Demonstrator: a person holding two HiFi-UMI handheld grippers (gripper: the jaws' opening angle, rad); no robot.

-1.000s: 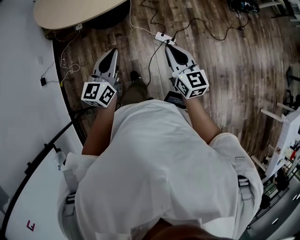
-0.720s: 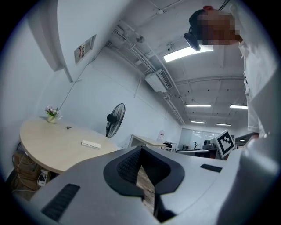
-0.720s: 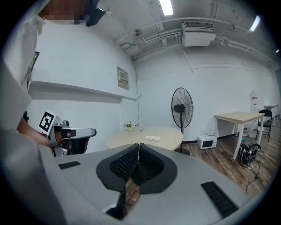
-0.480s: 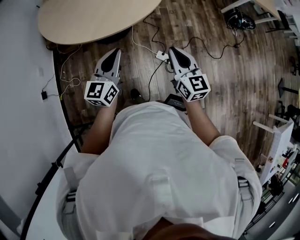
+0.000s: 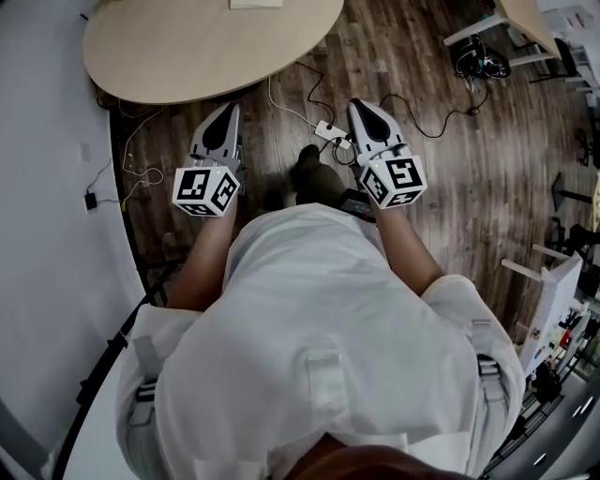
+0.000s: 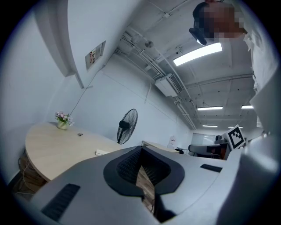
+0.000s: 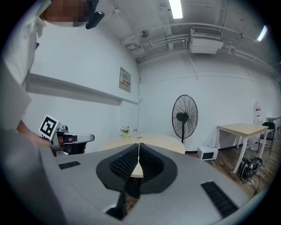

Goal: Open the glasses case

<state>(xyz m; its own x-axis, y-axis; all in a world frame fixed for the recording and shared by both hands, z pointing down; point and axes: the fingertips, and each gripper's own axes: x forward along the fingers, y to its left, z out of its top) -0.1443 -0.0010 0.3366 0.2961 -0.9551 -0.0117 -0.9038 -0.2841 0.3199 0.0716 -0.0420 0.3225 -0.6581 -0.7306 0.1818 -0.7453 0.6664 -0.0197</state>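
Note:
No glasses case shows clearly. A flat white thing (image 5: 255, 4) lies on the round wooden table (image 5: 187, 56) at the head view's top edge, and the same white thing (image 6: 102, 152) is seen in the left gripper view; I cannot tell what it is. My left gripper (image 5: 228, 109) and right gripper (image 5: 359, 103) are held side by side over the wooden floor, pointing at the table. The left gripper (image 6: 141, 148) has its tips together, empty. The right gripper (image 7: 138, 145) is likewise shut on nothing.
A power strip (image 5: 328, 130) and loose cables lie on the floor under the grippers, and my shoe (image 5: 314, 174) is between them. A white wall (image 5: 47, 206) runs along the left. A standing fan (image 7: 184, 115), a small flower vase (image 7: 126, 131) and a second table (image 7: 239, 129) stand ahead.
The round table has come nearer and shows more at the top of the head view. Both grippers have moved forward with the person, still shut. A foot has stepped forward between them.

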